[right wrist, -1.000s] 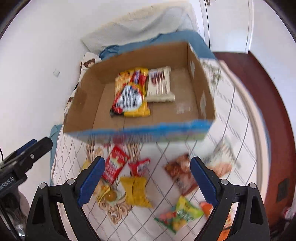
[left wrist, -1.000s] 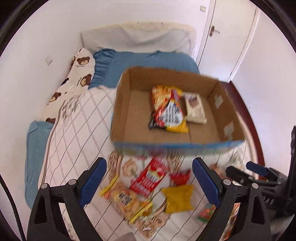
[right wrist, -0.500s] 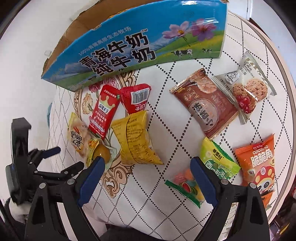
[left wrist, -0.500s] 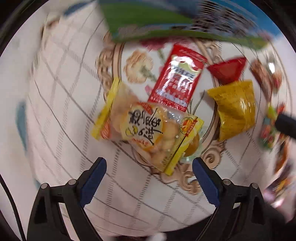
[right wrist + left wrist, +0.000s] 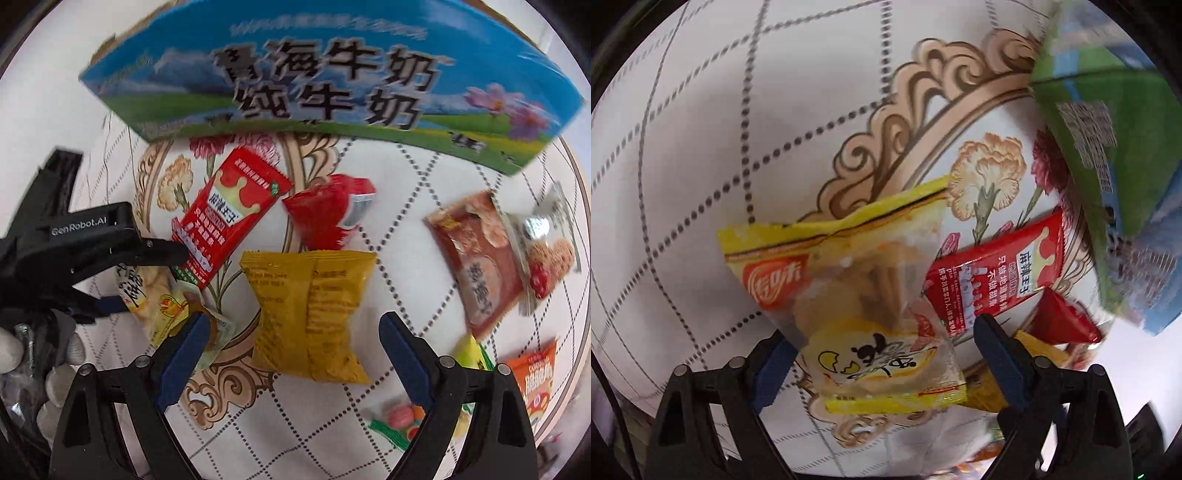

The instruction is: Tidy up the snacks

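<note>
A clear yellow biscuit pack [image 5: 857,295] lies on the patterned bedspread [image 5: 701,147] between the fingers of my left gripper [image 5: 886,362]. Those jaws are closing, and the pads stand just off the pack's edges. In the right wrist view a yellow snack pack [image 5: 310,314] lies between the fingers of my right gripper [image 5: 295,356], which is also closing with gaps on both sides. The left gripper [image 5: 147,278] shows at that view's left, straddling the biscuit pack [image 5: 147,295]. The blue and green milk box [image 5: 332,85] stands just beyond the snacks.
A long red pack [image 5: 229,218] and a small red pack [image 5: 325,214] lie between the box and the yellow pack. To the right are a brown pack [image 5: 476,258], a clear cookie pack [image 5: 546,243], an orange pack [image 5: 535,373] and a green candy pack [image 5: 399,417].
Both grippers have dropped close to the bedspread and tipped downward, so the box's inside is out of view. Each pair of fingers has narrowed around a pack.
</note>
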Available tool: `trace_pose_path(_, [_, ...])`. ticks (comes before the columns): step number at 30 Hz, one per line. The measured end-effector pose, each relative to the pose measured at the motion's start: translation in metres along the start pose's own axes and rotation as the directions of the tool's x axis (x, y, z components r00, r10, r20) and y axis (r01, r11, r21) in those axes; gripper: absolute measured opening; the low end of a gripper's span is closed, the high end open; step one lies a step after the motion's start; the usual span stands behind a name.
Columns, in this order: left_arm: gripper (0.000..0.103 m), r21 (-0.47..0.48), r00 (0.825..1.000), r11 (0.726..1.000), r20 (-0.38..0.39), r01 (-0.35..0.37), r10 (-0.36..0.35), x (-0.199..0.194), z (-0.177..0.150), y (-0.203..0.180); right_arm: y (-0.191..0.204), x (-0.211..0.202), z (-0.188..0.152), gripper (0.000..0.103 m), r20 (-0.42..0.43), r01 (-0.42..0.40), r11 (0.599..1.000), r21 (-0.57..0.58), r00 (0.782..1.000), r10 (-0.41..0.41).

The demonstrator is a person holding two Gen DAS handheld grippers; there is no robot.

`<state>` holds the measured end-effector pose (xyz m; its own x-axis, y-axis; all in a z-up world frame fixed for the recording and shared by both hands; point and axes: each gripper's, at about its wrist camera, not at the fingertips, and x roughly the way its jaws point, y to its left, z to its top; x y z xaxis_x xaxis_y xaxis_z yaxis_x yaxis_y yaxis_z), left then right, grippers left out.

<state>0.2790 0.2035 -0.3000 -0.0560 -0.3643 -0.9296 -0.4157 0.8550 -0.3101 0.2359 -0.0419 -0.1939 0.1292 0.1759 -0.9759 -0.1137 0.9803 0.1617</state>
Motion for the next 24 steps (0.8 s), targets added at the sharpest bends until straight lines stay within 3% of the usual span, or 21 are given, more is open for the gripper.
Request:
trace_pose_path(2, [0.074,0.128,0.996,0.988,0.04,-0.089,0.084,-0.004,-0.007,-0.011,0.007,0.012,0.001,0.063,-0.028,0.016,0.999,-0.031,0.999,-0.017])
trace_pose_path(3, [0.073,0.19,0.989,0.971,0.063,-0.146,0.136,-0.005,-0.013,-0.016,0.009,0.018,0.001,0.056,-0.04,0.028,0.998,-0.049,0.999,-0.03])
trace_pose_path(4, [0.073,0.232,0.981,0.954,0.086,-0.192,0.176,-0.006,-0.017,-0.019,0.011,0.024,0.001,0.053,-0.05,0.034,0.997,-0.069,0.998,-0.038])
trace_pose_path(7, [0.073,0.384,0.934,0.852,0.169,-0.357,0.315,-0.008,-0.04,-0.022,0.016,0.029,-0.002,0.05,-0.049,0.038,0.991,-0.124,0.998,-0.044])
trace_pose_path(10, [0.073,0.449,0.907,0.789,0.167,-0.42,0.387,-0.001,-0.063,-0.01,0.019,0.029,-0.013,0.048,-0.099,0.008,0.986,-0.165,0.995,-0.025])
trace_pose_path(12, [0.073,0.437,0.91,0.8,0.144,-0.412,0.389,0.003,-0.072,0.002,0.018,0.031,-0.024,0.048,-0.149,-0.016,0.983,-0.182,0.989,-0.012])
trace_pose_path(16, [0.08,0.295,0.963,0.917,0.095,-0.268,0.251,0.001,-0.068,0.03,0.013,0.033,-0.031,0.057,-0.189,-0.057,0.991,-0.121,0.981,0.033])
trace_pose_path(18, [0.082,0.209,0.98,0.958,0.088,-0.195,0.18,-0.005,-0.064,0.039,0.013,0.033,-0.03,0.063,-0.187,-0.062,0.994,-0.091,0.981,0.044])
trace_pose_path(21, [0.082,0.128,0.989,0.984,0.089,-0.125,0.115,-0.011,-0.062,0.05,0.022,0.028,-0.028,0.064,-0.158,-0.025,0.994,-0.109,0.987,0.008])
trace_pose_path(24, [0.081,0.109,0.989,0.988,0.109,-0.113,0.101,-0.016,-0.065,0.058,0.03,0.028,-0.03,0.065,-0.146,-0.006,0.993,-0.115,0.989,-0.01])
